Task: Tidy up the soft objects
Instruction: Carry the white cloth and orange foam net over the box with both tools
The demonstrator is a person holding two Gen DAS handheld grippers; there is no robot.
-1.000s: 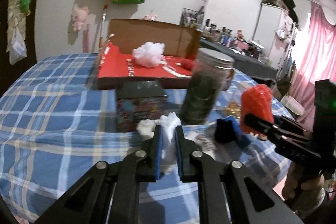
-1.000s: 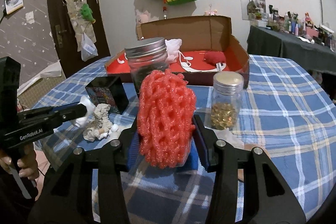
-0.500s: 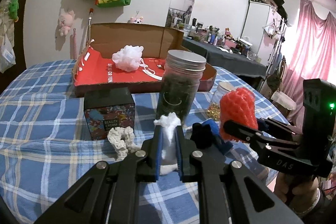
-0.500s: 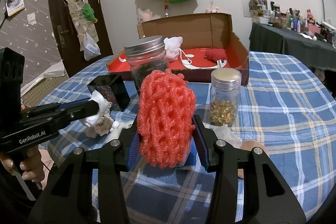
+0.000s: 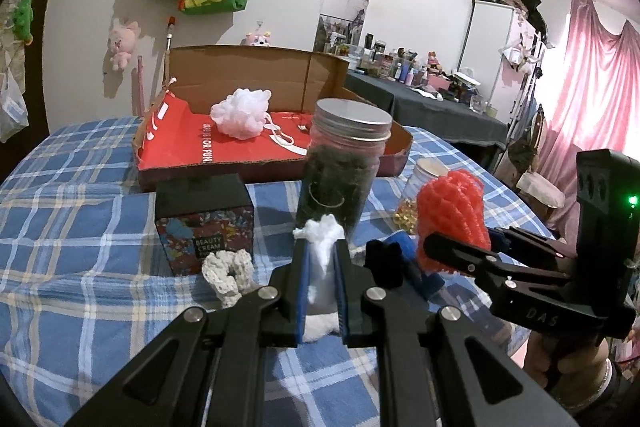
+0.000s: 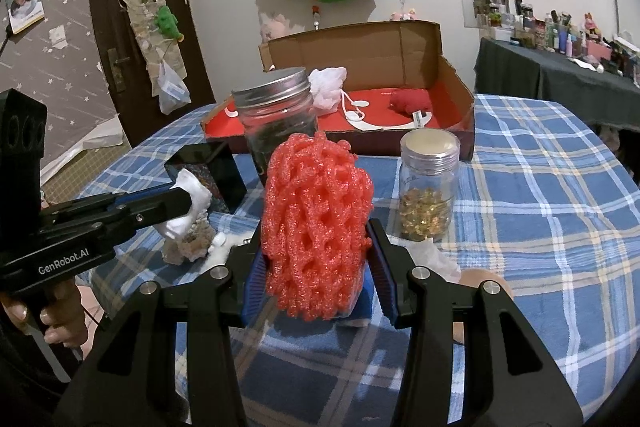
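Observation:
My left gripper [image 5: 321, 251] is shut on a white soft wad [image 5: 320, 247] that pokes up between its blue pads, held above the checked tablecloth. My right gripper [image 6: 316, 231] is shut on a red foam net [image 6: 316, 223], which bulges well above its fingers. Each gripper shows in the other view: the right gripper [image 5: 430, 247] with the red foam net [image 5: 450, 215], the left gripper [image 6: 188, 203] with the white wad [image 6: 192, 203]. A cream scrunchie [image 5: 228, 273] and a dark soft piece [image 5: 386, 261] lie on the cloth. In the open cardboard box [image 5: 256, 83] rest a white pouf [image 5: 242, 113] and a red soft item [image 6: 410, 103].
A tall dark-filled jar [image 5: 340, 171] with a metal lid and a black cream box [image 5: 204, 215] stand between the grippers and the cardboard box. A small jar of golden beads [image 6: 428, 187] is at right. A person's hands [image 6: 60, 315] hold both gripper handles. A cluttered dark table [image 6: 560, 67] stands behind.
The left gripper has lifted the white wad a little and shifted sideways, so the cream scrunchie now lies apart on the cloth. The right gripper has stayed still with the red foam net.

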